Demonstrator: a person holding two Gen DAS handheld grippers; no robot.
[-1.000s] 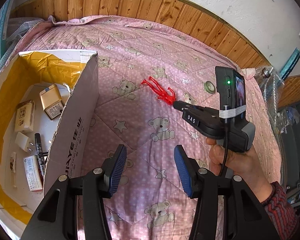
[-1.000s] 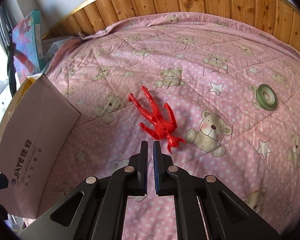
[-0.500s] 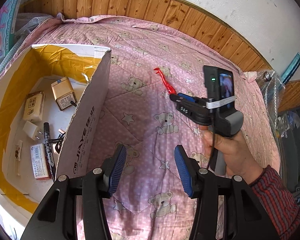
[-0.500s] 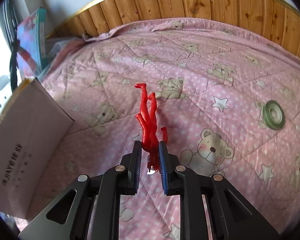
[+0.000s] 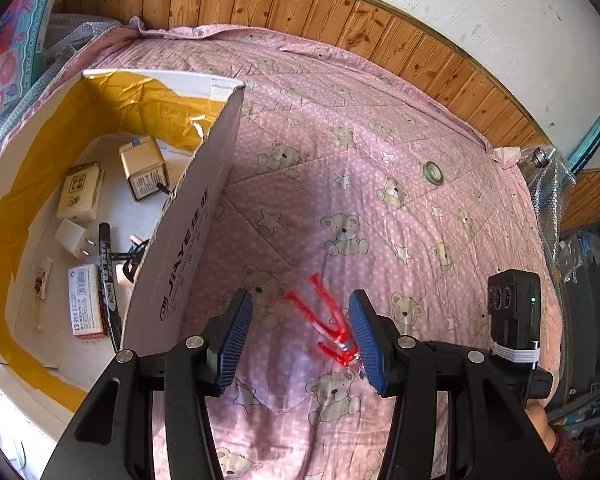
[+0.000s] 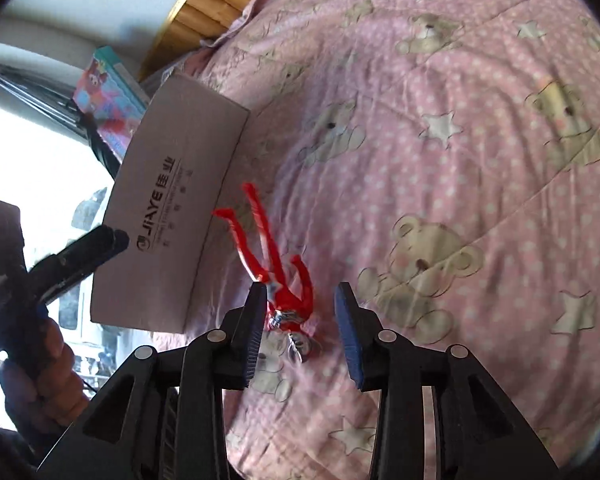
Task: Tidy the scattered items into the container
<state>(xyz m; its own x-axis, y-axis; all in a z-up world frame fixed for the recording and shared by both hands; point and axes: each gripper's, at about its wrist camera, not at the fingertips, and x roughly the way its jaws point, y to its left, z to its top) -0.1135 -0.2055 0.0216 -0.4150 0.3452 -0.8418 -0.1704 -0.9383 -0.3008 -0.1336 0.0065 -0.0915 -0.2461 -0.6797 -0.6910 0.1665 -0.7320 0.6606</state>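
Beside the cardboard box [image 5: 188, 232] on the pink quilt [image 5: 380, 128], my open right gripper [image 6: 300, 332] frames a blurred red figurine [image 6: 276, 264]; left gripper [image 5: 300, 336] open.

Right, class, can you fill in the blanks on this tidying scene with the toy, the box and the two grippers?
1. The toy figure seen between the fingers of the right gripper is coloured ___.
2. The jaws of the right gripper and of the left gripper both stand ___.
3. The black marker lies inside the cardboard ___.
4. The pink bedspread is printed with stars and ___.

Missing words: red; open; box; bears
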